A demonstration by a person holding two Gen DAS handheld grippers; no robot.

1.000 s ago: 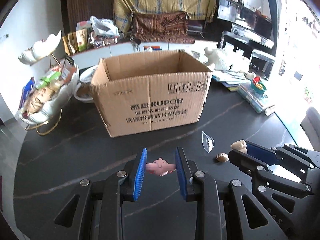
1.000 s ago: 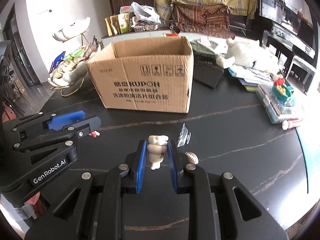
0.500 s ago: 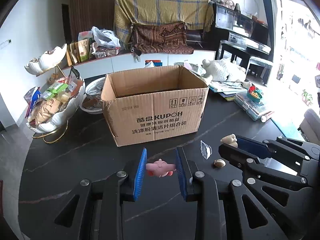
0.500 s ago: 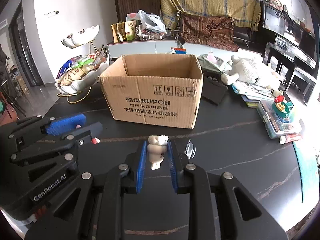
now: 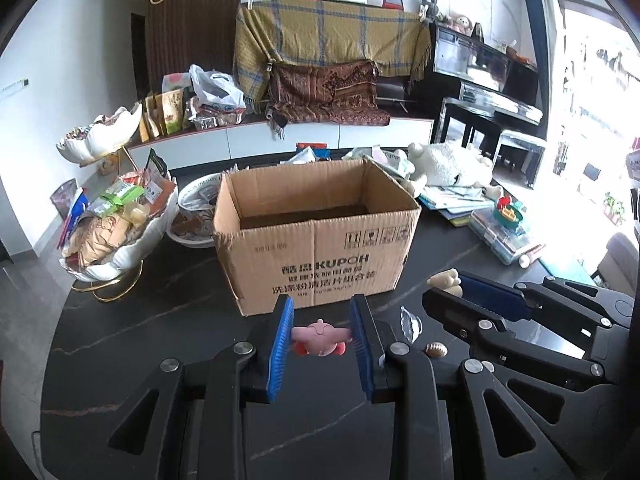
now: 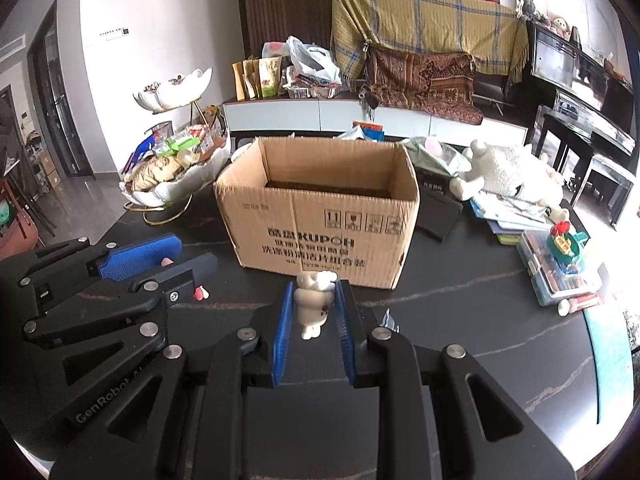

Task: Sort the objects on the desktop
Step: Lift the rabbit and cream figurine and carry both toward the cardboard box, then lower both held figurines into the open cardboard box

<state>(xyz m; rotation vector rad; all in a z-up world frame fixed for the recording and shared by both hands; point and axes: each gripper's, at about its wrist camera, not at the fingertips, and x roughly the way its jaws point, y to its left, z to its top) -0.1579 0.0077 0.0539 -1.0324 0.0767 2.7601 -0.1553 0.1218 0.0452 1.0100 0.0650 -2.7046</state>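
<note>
1. My left claw [image 5: 321, 334] was clamped on a small pink figure [image 5: 319, 333], its blue pads pressing the toy's two outstretched sides and holding it above the dark worktop [image 5: 140, 320].
2. My right claw [image 6: 313, 312] gripped a cream-white figurine [image 6: 313, 304] upright between its pads, head above the fingertips.
3. The open cardboard box [image 5: 316, 236] stood on the worktop just beyond both claws, flaps up; what lay inside I could not tell.
4. A tiny football-shaped toy [image 5: 435, 348] and a clear plastic piece [image 5: 411, 321] lay on the worktop between my two claws, close to each other but apart.
5. A white plush animal [image 6: 508, 172] rested on papers to the right of the box, and a shell-shaped snack stand [image 6: 176, 176] stood to its left.
</note>
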